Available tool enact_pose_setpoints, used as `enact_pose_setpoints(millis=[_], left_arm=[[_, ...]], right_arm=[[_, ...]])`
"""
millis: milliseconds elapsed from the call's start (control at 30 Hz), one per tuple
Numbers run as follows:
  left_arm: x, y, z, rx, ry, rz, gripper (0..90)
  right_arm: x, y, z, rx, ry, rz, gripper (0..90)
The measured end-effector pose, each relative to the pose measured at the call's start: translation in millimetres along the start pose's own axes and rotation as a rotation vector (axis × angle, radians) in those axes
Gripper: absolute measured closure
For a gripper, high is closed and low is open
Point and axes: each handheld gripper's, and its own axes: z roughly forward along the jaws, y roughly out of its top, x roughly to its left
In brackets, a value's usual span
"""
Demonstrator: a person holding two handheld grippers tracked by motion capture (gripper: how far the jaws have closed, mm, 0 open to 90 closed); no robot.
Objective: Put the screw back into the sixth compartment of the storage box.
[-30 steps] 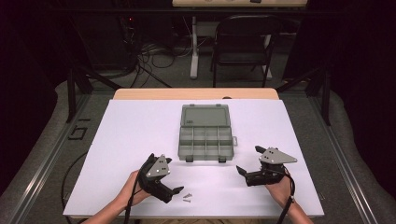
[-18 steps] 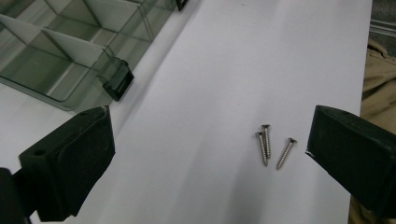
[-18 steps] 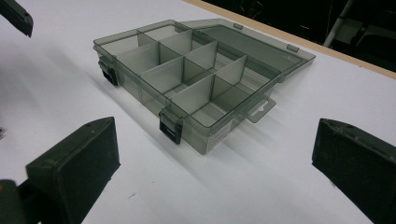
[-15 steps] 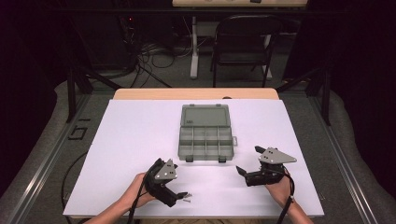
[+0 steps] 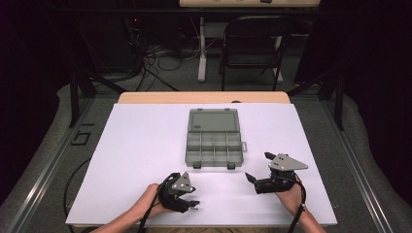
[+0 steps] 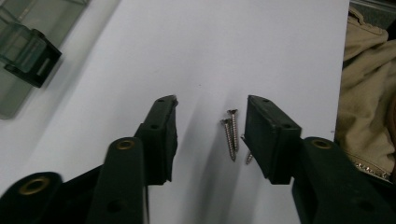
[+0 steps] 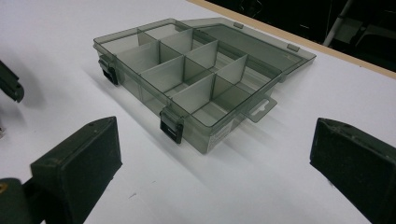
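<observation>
Screws (image 6: pixel 230 134): a small cluster is lying on the white tabletop (image 5: pixel 145 141) near its front edge, left of centre, well apart from the organiser box. Two are lying side by side, touching or nearly so; a third is showing partly beside my left hand-held gripper's (image 6: pixel 211 128) right pad. I am holding this hand-held gripper low over them, jaws straddling the cluster. The jaws have just been closing, with the screws between them, but the pads are not pressing on any screw: a gap is showing on each side, narrower on the right.

The grey see-through organiser box (image 5: pixel 214 145) is sitting at mid-tabletop, lid folded back flat toward the far edge, compartments showing nothing inside as far as I can tell, two dark latches facing the front edge.

My right hand-held gripper (image 5: pixel 256 171) is resting near the front right corner, jaws spread wide, gripping nothing, pointing toward the box.
</observation>
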Motion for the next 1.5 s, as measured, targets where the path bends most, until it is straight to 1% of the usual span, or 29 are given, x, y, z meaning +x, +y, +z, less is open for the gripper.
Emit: enact_pose_setpoints(millis=[67, 100, 133, 200, 267, 333, 400, 467, 500, 567, 600, 633, 667, 700, 733, 767, 800, 833, 933, 1000, 1033, 1100, 1200, 1233, 1267, 1300, 1400, 1433, 1500], left_arm=[[0.9, -0.1, 1.5, 0.008, -0.011, -0.005, 62.9], [1.9, -0.2, 2.2, 0.013, -0.026, -0.006, 65.3], [2.1, -0.2, 2.7, 0.019, -0.030, -0.005, 67.6], [2.0, -0.2, 4.5, 0.021, -0.045, -0.006, 71.9], [1.3, 0.2, 5.3, 0.028, -0.055, -0.007, 73.9], [0.1, 0.4, 6.8, 0.048, -0.042, 0.001, 77.1], [0.5, -0.1, 6.7, 0.049, -0.036, -0.001, 79.5], [2.0, -0.9, 6.8, 0.043, -0.043, -0.009, 82.5], [2.4, -1.3, 6.7, 0.041, -0.045, -0.015, 82.6], [2.7, -1.5, 6.2, 0.045, -0.044, -0.014, 82.7], [3.4, -2.2, 6.6, 0.035, -0.055, -0.019, 82.7], [4.7, -2.4, 5.9, 0.039, -0.062, -0.021, 82.7], [5.4, -3.0, 5.7, 0.033, -0.068, -0.028, 82.4], [5.9, -2.9, 3.7, 0.048, -0.059, -0.026, 80.5], [6.8, -3.7, 3.7, 0.034, -0.070, -0.031, 78.9], [7.5, -4.0, 2.2, 0.037, -0.062, -0.034, 77.8], [9.2, -5.0, 1.0, 0.025, -0.068, -0.040, 77.0], [10.2, -5.7, 0.3, 0.017, -0.068, -0.050, 77.1], [12.7, -6.0, -0.6, 0.014, -0.062, -0.060, 77.9], [12.5, -5.5, -0.2, 0.030, -0.054, -0.055, 78.9], [12.2, -5.8, 1.2, 0.023, -0.062, -0.058, 79.3], [11.5, -5.0, 1.0, 0.028, -0.056, -0.050, 80.2], [11.4, -4.9, 1.0, 0.021, -0.062, -0.055, 80.2], [11.4, -4.6, 1.0, 0.009, -0.067, -0.059, 80.2], [10.9, -3.3, 0.1, 0.008, -0.058, -0.054, 80.2], [10.4, -2.8, 0.9, 0.002, -0.061, -0.054, 80.2], [9.4, -2.0, 4.2, 0.026, -0.061, -0.046, 80.3], [9.2, -1.9, 4.9, 0.022, -0.063, -0.044, 80.6], [7.6, -1.3, 6.3, 0.037, -0.048, -0.029, 81.9]], right_arm=[[0.2, 0.0, 0.3, 0.004, 0.003, -0.001, 1.1], [0.3, -0.1, 0.6, 0.003, 0.002, -0.001, 1.1], [0.2, -0.1, 0.5, 0.005, 0.001, -0.001, 1.2], [0.0, -0.1, 0.5, 0.002, 0.000, 0.000, 1.2], [-0.1, 0.1, 0.0, 0.001, -0.001, 0.000, 1.2], [0.5, 0.5, -0.5, 0.004, -0.006, -0.002, 1.3], [0.7, 0.6, -0.6, -0.003, -0.004, -0.005, 1.4], [0.7, 0.6, -0.6, -0.002, -0.004, -0.005, 1.4], [0.7, 0.6, -0.4, -0.001, -0.005, -0.004, 1.4], [0.5, 0.5, -0.6, 0.003, -0.004, -0.001, 1.5], [0.5, 0.4, -0.4, 0.000, -0.006, -0.002, 1.5], [0.4, 0.5, -0.6, -0.001, -0.005, -0.002, 1.5], [0.4, 0.4, -0.6, -0.001, -0.006, -0.003, 1.5], [0.3, 0.4, -0.6, 0.000, -0.005, -0.003, 1.5], [0.1, 0.4, -0.7, 0.005, -0.008, -0.004, 1.6], [-0.1, 0.3, -0.4, 0.003, -0.006, -0.003, 1.6], [-0.3, 0.1, -0.2, 0.004, -0.007, -0.002, 1.6], [-0.3, 0.1, -0.2, 0.004, -0.007, -0.002, 1.7], [-0.1, 0.5, -0.8, 0.005, -0.010, -0.004, 1.7], [-0.3, 0.5, -0.6, 0.001, -0.009, -0.005, 1.8], [-0.3, 0.5, -0.6, 0.002, -0.007, -0.004, 1.8], [-0.2, 0.5, -0.5, 0.004, -0.008, -0.004, 1.8], [0.2, 0.5, -0.3, 0.006, -0.010, -0.004, 2.0], [0.2, 0.5, -0.4, 0.005, -0.010, -0.004, 2.6], [0.3, 0.6, -0.4, 0.002, -0.010, -0.003, 2.6], [0.4, 0.7, -0.6, 0.001, -0.012, -0.003, 2.6], [0.3, 0.7, -0.5, 0.001, -0.011, -0.005, 2.6], [0.3, 0.7, -0.4, 0.001, -0.010, -0.003, 2.6], [0.4, 0.7, -0.5, 0.002, -0.009, -0.003, 2.6]])
